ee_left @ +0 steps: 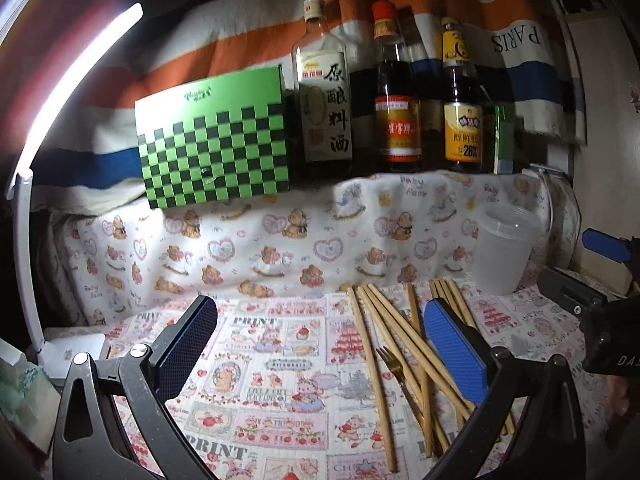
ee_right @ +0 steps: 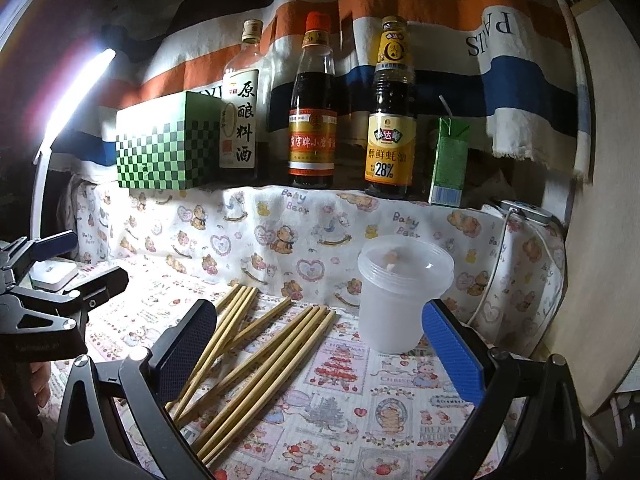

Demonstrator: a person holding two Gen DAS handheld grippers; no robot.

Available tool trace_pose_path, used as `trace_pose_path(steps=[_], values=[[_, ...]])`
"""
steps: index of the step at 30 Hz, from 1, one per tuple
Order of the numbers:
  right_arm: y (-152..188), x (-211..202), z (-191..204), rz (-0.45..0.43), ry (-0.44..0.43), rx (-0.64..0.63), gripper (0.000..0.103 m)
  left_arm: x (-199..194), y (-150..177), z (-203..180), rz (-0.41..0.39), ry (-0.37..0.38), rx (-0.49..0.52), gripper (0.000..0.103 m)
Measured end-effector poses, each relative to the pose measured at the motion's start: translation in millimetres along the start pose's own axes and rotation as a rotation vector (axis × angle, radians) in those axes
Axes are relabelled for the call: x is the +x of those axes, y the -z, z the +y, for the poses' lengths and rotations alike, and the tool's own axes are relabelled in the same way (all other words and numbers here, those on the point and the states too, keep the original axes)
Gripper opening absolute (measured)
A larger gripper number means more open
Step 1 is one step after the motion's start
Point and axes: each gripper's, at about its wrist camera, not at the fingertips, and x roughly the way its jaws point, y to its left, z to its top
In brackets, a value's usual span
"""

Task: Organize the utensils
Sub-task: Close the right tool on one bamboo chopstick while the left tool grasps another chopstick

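Several bamboo chopsticks [ee_left: 378, 344] lie in a loose pile on the printed cloth, with a small gold fork [ee_left: 394, 364] among them. In the left wrist view the pile sits under and just inside my right-hand finger. My left gripper [ee_left: 320, 314] is open above the cloth and holds nothing. A translucent plastic cup [ee_right: 400, 292] stands upright behind the chopsticks [ee_right: 260, 344]. My right gripper [ee_right: 320, 320] is open and empty, with the chopsticks between its fingers and the cup just beyond its right finger. The left view also shows the cup [ee_left: 506, 248] and the right gripper [ee_left: 588, 268].
On a raised ledge behind stand a green checkered box [ee_left: 212, 136], three sauce bottles [ee_right: 312, 112] and a green carton [ee_right: 448, 160]. A lit lamp bar [ee_left: 80, 80] arcs on the left over its white base [ee_right: 52, 274]. A striped cloth hangs behind.
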Motion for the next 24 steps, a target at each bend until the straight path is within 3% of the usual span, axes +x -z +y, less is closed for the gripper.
trace_pose_path(steps=[5, 7, 8, 9, 11, 12, 14, 16, 19, 21, 24], values=[[0.5, -6.6, -4.1, -0.003, -0.002, 0.076, 0.102, 13.2, -0.4, 16.8, 0.161, 0.039, -0.121, 0.103], [-1.9, -7.9, -4.9, 0.011, -0.007, 0.079, 0.088, 19.3, 1.1, 22.5, 0.209, 0.049, -0.146, 0.103], [-3.4, -7.1, -6.0, 0.031, -0.017, 0.085, 0.076, 21.6, 2.8, 23.7, 0.223, 0.052, -0.149, 0.099], [-4.1, -5.3, -8.2, 0.055, -0.031, 0.1, 0.067, 24.1, 3.8, 23.8, 0.239, 0.057, -0.146, 0.094], [-3.0, -1.0, -14.1, 0.101, -0.061, 0.148, 0.05, 29.8, 6.1, 18.1, 0.29, 0.138, -0.121, 0.056], [-1.9, 1.4, -16.4, 0.119, -0.066, 0.167, 0.042, 32.1, 7.5, 14.5, 0.32, 0.175, -0.111, 0.051], [0.1, 6.4, -19.7, 0.149, -0.059, 0.186, 0.041, 35.0, 11.9, 4.9, 0.365, 0.23, -0.089, 0.038], [1.1, 8.6, -22.6, 0.155, -0.03, 0.194, 0.041, 35.3, 15.4, -6.6, 0.39, 0.261, -0.045, 0.034], [1.1, 7.0, -27.7, 0.142, -0.009, 0.219, 0.041, 35.1, 20.0, -20.7, 0.422, 0.279, 0.004, 0.033], [-0.8, 5.5, -31.1, 0.141, -0.081, 0.247, 0.041, 42.0, 22.8, -22.7, 0.477, 0.315, -0.021, 0.033], [-3.2, -0.4, -28.6, 0.114, -0.091, 0.245, 0.041, 50.6, 28.5, -20.0, 0.526, 0.307, -0.064, 0.033]])
